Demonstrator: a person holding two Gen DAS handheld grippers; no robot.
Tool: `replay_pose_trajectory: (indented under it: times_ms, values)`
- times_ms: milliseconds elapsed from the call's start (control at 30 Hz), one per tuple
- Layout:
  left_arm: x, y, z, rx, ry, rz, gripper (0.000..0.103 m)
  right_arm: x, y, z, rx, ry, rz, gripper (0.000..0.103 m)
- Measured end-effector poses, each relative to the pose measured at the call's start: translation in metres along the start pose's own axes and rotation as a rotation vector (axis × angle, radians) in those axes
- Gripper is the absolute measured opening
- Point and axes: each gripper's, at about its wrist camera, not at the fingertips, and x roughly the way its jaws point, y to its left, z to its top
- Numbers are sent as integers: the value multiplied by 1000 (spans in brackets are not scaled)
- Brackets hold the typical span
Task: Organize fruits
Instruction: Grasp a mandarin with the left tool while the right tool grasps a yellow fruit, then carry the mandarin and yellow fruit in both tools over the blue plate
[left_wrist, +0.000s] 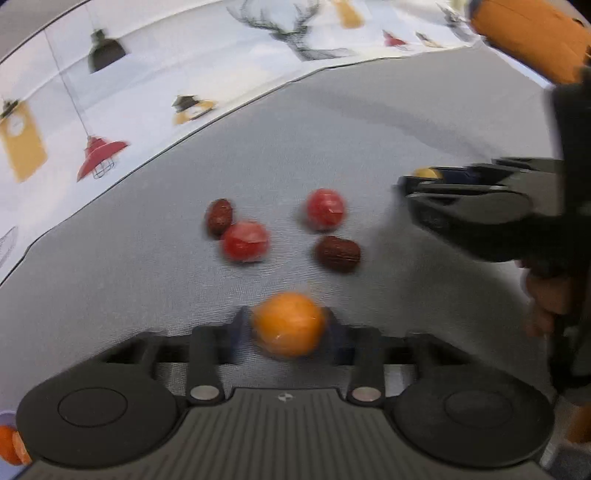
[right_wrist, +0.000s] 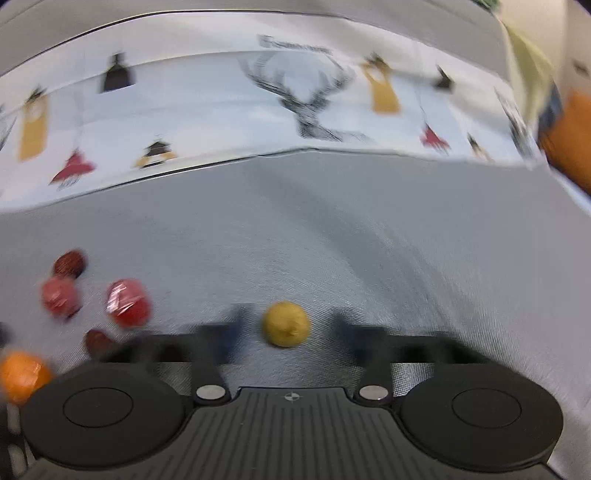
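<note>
Between my left fingers (left_wrist: 290, 326), pinched narrow on the orange (left_wrist: 288, 321) resting on the desk (left_wrist: 369, 129), a glancing grip could squirt it toward the red fruits (left_wrist: 325, 208) at twelve o'clock, while my right fingers (right_wrist: 288, 328), wide around the yellow fruit (right_wrist: 286, 324), could nudge it rolling.

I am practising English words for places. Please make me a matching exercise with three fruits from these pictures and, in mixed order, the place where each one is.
Things:
1. orange fruit
2. yellow fruit
3. dark brown fruit

Places:
A. between the fingers of the right gripper
B. between the fingers of the left gripper
C. on the grey cloth, outside both grippers, near a red fruit

Right pairs: 1-B, 2-A, 3-C.
</note>
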Motion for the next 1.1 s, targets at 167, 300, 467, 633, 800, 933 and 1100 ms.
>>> replay_pose_trajectory:
  times_ms: [167, 300, 467, 633, 800, 933, 1100]
  values:
    - [-33, -1, -6, 22, -28, 27, 41, -19, -8, 11, 102, 28, -39, 27]
    - [-93, 14, -24, -42, -46, 23, 42, -95, -12, 21, 163, -66, -17, 27]
    - [-169, 21, -61, -74, -28, 76, 42, -207, 8, 9, 108, -157, 77, 27]
    - [-244, 31, -112, -138, -35, 114, 42, -300, 33, -15, 58, -188, 191, 27]
    - [-306, 44, -164, -219, -34, 154, 42, -364, 63, -36, 20, -170, 295, 27]
    - [-341, 51, -197, -258, -52, 187, 42, -400, 88, -51, -34, -177, 358, 27]
    - [-372, 54, -224, -284, -78, 204, 42, -441, 114, -66, -97, -222, 401, 27]
